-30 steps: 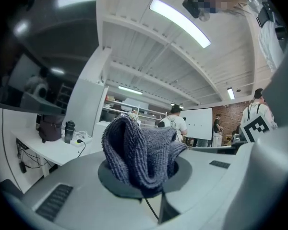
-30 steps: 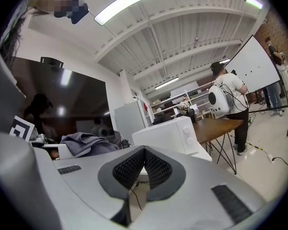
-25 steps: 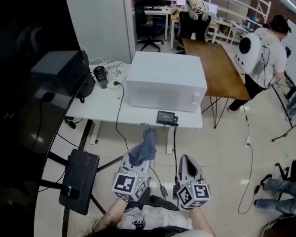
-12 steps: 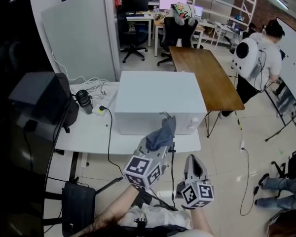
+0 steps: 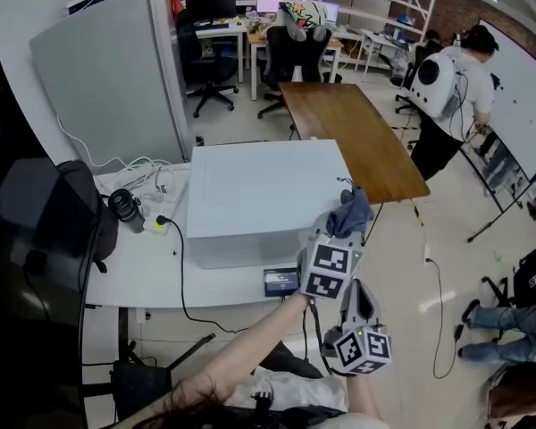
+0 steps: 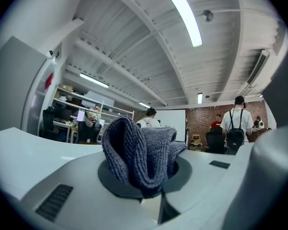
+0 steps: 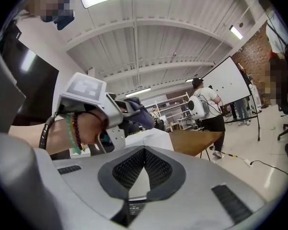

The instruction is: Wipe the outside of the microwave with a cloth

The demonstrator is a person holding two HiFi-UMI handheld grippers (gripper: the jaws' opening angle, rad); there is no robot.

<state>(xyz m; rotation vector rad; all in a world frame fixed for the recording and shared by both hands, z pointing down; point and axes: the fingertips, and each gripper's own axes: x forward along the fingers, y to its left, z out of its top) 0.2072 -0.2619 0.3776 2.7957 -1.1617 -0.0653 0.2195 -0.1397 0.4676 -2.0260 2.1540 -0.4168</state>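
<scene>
Head view: the white microwave [image 5: 250, 199] sits in the middle of the bench [image 5: 134, 271]. The left claw [image 5: 339, 232] reaches across to its 4 o'clock corner. The grey cloth [image 5: 351, 213] sticks out of the claw's tip, just beside the right edge of the top. Whether cloth meets casing I cannot tell. The right claw [image 5: 358, 291] hangs low at 5 o'clock, well apart from the microwave. A small black box [image 5: 280, 281] lies on the bench's front edge, at the microwave's 6 o'clock.

Left gripper view: the jaws are clenched on the cloth, which rises from the pads as a folded bunch toward 12 o'clock. Only its lower end looks pinched.

Right gripper view: the jaws are clenched together with nothing between them. The left claw shows at 10 o'clock.

Risks, as I judge them:
- With so small a pinch, a dragging wipe could pull the cloth free.
- Pressing hard could bring the bare jaw tips onto the casing and scuff it.
- A low sweep along the front could knock the black box off the bench edge.

Writing: no brand or label can be read on the microwave. The black box's lit display is too small to read, and the claws' cubes carry only square markers
</scene>
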